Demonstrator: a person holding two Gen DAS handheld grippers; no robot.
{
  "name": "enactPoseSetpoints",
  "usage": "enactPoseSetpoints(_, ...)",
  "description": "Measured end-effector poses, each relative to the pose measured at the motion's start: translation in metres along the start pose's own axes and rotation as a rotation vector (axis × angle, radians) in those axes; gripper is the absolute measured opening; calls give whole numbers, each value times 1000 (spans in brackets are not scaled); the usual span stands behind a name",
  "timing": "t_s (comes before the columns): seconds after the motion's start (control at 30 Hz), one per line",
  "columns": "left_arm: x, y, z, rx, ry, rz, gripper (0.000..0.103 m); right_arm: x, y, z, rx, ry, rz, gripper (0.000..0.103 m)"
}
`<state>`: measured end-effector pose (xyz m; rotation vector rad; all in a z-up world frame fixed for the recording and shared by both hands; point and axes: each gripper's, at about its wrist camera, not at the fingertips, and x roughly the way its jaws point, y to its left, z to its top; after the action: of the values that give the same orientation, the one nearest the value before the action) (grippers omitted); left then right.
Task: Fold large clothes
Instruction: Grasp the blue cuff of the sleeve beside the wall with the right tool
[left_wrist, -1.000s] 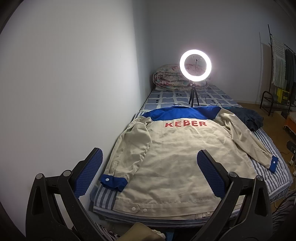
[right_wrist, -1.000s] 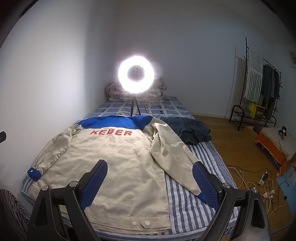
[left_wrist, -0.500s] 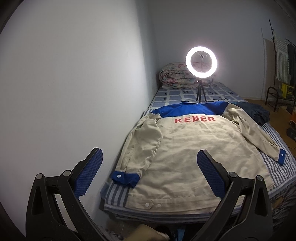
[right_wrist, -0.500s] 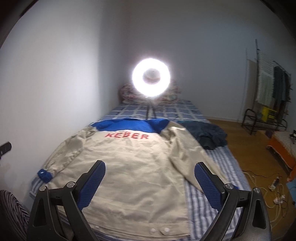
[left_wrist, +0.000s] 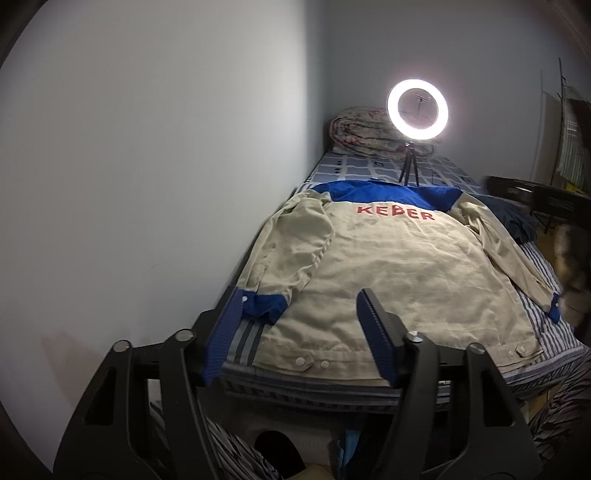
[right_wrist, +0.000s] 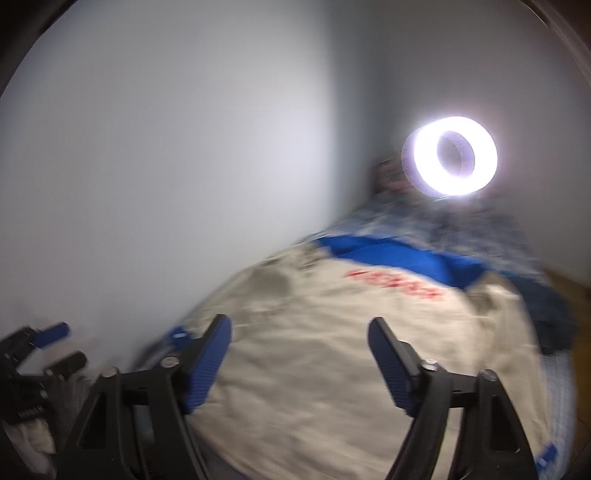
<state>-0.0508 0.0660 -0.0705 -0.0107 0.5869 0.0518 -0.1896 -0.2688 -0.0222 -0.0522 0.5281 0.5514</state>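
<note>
On the striped bed (left_wrist: 535, 317), the beige canvas jacket with blue yoke (left_wrist: 388, 273) lies flat, collar far, hem near. Left hand-held gripper (left_wrist: 299, 334) hangs released over the near-left blue cuff (left_wrist: 264, 304), nearer to it; right hand-held gripper (right_wrist: 299, 362) hangs released over mid-hem.

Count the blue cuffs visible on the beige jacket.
2. The left blue cuff lies near the wall, just beyond the open left claw; the right blue cuff lies at the striped mattress's outer edge. None seems hidden.
</note>
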Motion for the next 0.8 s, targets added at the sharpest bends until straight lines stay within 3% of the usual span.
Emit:
enactPoseSetpoints(0.17,-8,9,-6,-25,8,41,58,84,30,20,44,165,248,60)
enactPoseSetpoints(0.27,-7,16,-11,-37,15,58,57,134,52,25,65,247,328,53)
enactPoseSetpoints(0.37,-3,23,-15,-46,31,52,48,185,63,24,133,323,382,51)
enactPoseSetpoints(0.67,10,59,-15,-96,52,31,48,327,78,12,346,522,384,51)
enactPoseSetpoints(0.8,15,77,-15,-135,68,34,48,372,86,4,394,577,357,42)
